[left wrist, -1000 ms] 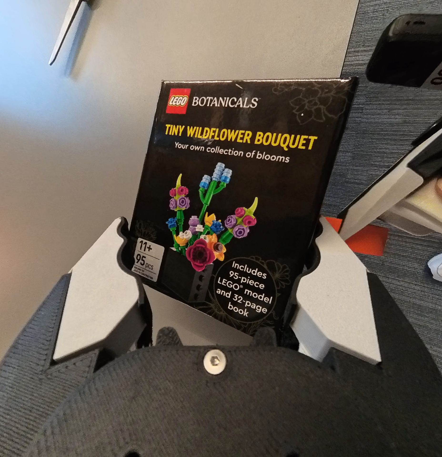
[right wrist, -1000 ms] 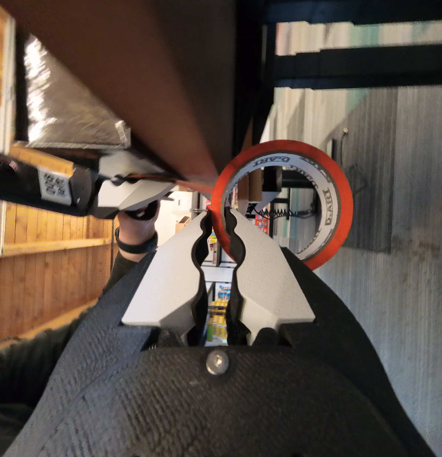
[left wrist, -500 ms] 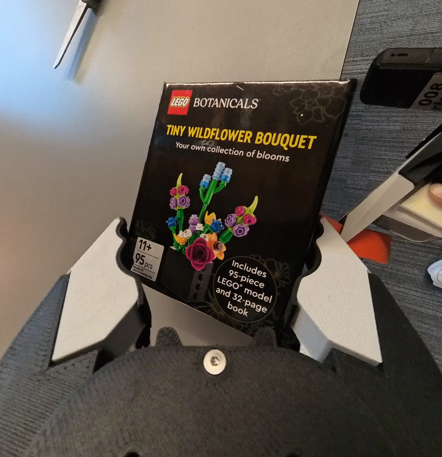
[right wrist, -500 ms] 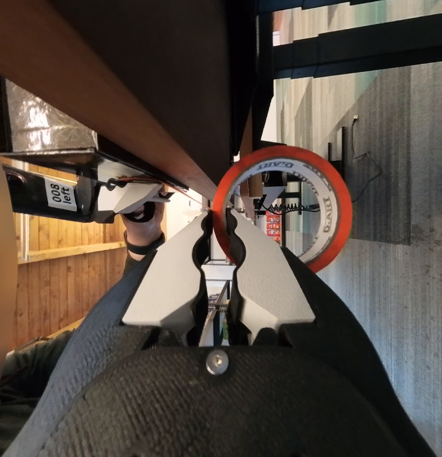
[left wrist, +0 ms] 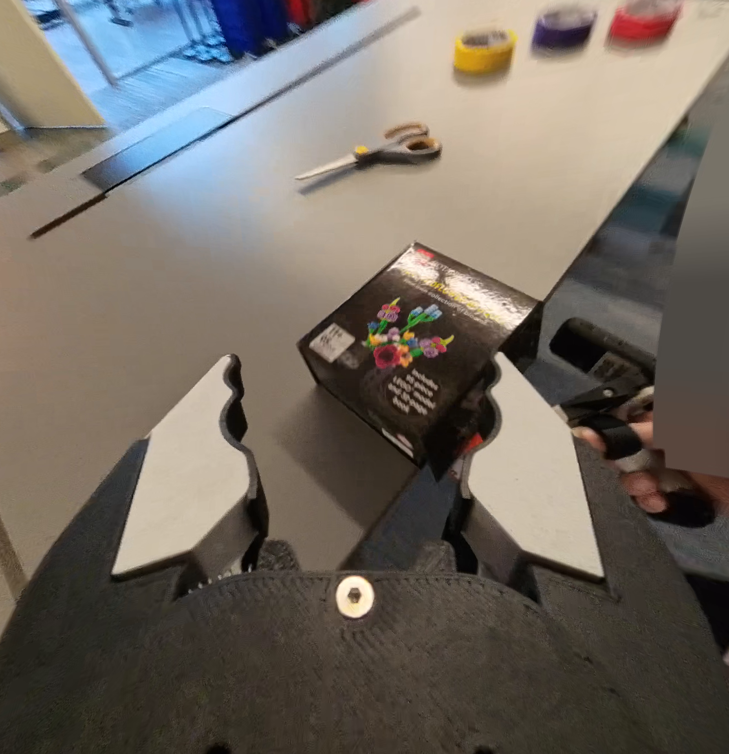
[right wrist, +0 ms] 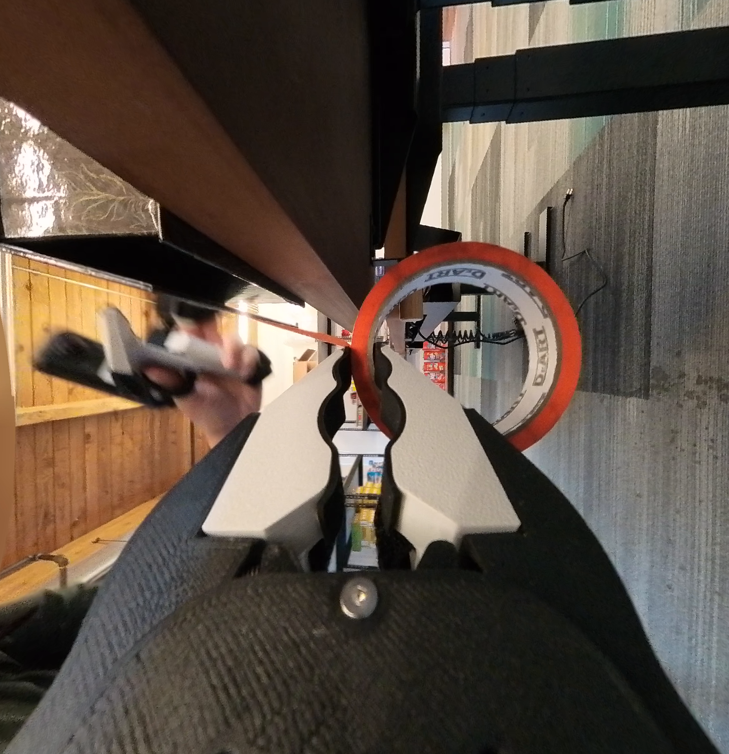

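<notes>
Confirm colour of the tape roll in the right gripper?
Orange, with a white inner core; the tape roll shows best in the right wrist view.

The left tongs (left wrist: 361, 369) have pale grey fingers on a black textured body, and just ahead lies a glossy black box (left wrist: 416, 347) printed with a many-coloured flower bunch, on a plain grey counter (left wrist: 150, 306). Toward twelve o'clock lie grey-handled scissors (left wrist: 379, 153) with a yellow pivot, and toward one o'clock sit a yellow roll (left wrist: 483, 47), a purple roll (left wrist: 565, 24) and a red roll (left wrist: 644, 18). The right tongs (right wrist: 365, 351), off-white on black, pinch an orange tape roll (right wrist: 558, 326) with a white core.
</notes>
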